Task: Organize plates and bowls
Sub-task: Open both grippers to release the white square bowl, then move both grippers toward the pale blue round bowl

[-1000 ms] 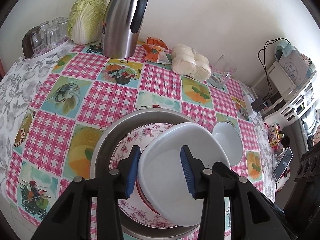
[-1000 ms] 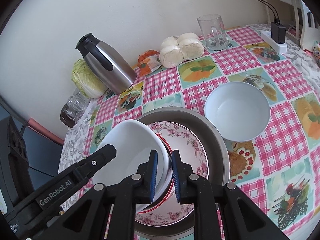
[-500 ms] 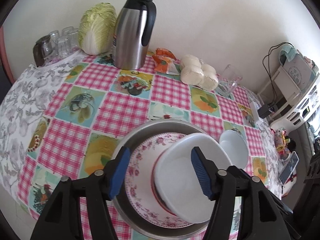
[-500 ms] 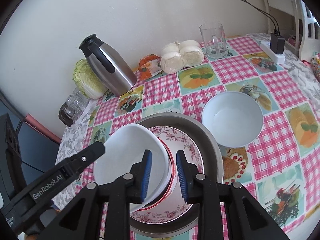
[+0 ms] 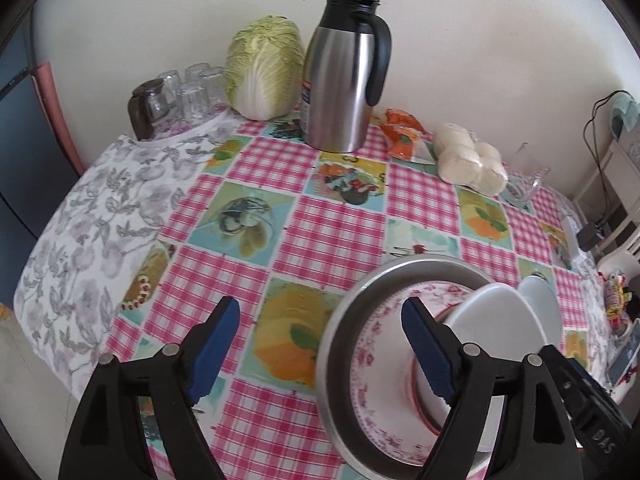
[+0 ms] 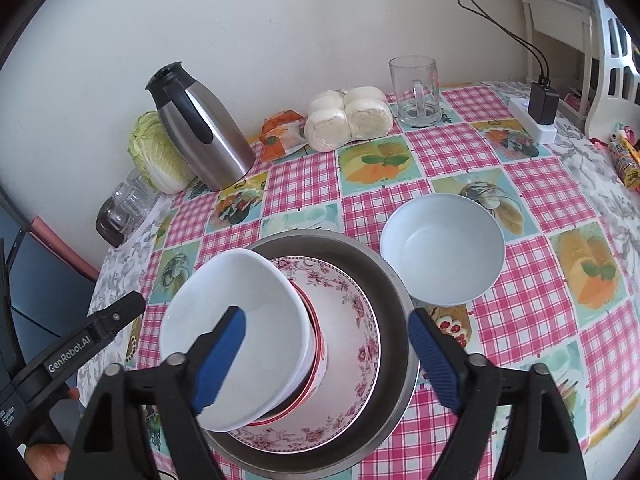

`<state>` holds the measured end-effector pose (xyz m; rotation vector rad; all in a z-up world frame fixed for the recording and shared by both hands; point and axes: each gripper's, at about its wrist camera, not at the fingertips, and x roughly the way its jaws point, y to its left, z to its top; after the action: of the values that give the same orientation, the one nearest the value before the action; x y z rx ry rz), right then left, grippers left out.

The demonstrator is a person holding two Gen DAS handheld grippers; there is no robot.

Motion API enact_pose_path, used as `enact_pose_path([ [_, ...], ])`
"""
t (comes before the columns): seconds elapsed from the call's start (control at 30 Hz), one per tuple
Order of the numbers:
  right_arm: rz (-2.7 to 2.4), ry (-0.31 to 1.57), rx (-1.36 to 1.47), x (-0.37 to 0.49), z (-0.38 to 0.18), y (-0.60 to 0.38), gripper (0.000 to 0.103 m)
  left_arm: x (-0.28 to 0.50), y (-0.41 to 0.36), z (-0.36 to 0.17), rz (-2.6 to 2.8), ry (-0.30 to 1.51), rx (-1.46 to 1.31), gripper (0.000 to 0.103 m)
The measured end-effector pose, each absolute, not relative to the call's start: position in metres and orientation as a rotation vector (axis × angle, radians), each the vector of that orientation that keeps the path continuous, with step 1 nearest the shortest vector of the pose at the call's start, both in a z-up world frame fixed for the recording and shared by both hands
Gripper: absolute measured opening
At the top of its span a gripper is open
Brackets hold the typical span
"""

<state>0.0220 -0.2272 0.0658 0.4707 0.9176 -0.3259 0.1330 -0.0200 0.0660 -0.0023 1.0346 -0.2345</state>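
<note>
A steel basin holds a pink floral plate, with a red-rimmed bowl and a white bowl nested tilted on it. A second white bowl stands on the cloth right of the basin. My right gripper is open and empty, its jaws spread around the stack. My left gripper is open and empty, left of the stack, which sits in the basin at lower right. The loose bowl's edge shows beyond.
At the back stand a steel thermos, a cabbage, upturned glasses, an orange packet, wrapped buns and a glass mug. A power strip lies at the table's right edge.
Both grippers opened and let go of the white bowl, leaving it tilted on the stack. The left gripper drew back and swung left; the right gripper pulled back.
</note>
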Motion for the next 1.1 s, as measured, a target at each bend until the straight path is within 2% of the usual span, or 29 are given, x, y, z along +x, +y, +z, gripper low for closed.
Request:
enact_pose_path([
  [0.07,-0.338,0.912,0.473,0.021,0.066,-0.229,0.095,0.133,-0.02,0.065,-0.196,1.018,0.037,0.102],
  [0.1,-0.343,0.909,0.474,0.021,0.066,-0.229,0.098,0.133,-0.02,0.064,-0.178,1.014,0.063,0.103],
  [0.13,-0.348,0.906,0.475,0.02,0.066,-0.23,0.103,0.133,-0.02,0.063,-0.166,1.011,0.081,0.103],
  [0.17,-0.353,0.902,0.474,0.02,0.066,-0.231,0.103,0.133,-0.02,0.063,-0.157,1.011,0.096,0.103],
  [0.73,-0.364,0.885,0.488,0.011,0.07,-0.246,0.103,0.127,-0.016,0.087,-0.093,0.93,0.028,0.103],
  [1.1,-0.468,0.819,0.571,-0.021,0.078,-0.309,0.103,0.11,-0.062,0.115,-0.181,0.866,-0.057,0.103],
])
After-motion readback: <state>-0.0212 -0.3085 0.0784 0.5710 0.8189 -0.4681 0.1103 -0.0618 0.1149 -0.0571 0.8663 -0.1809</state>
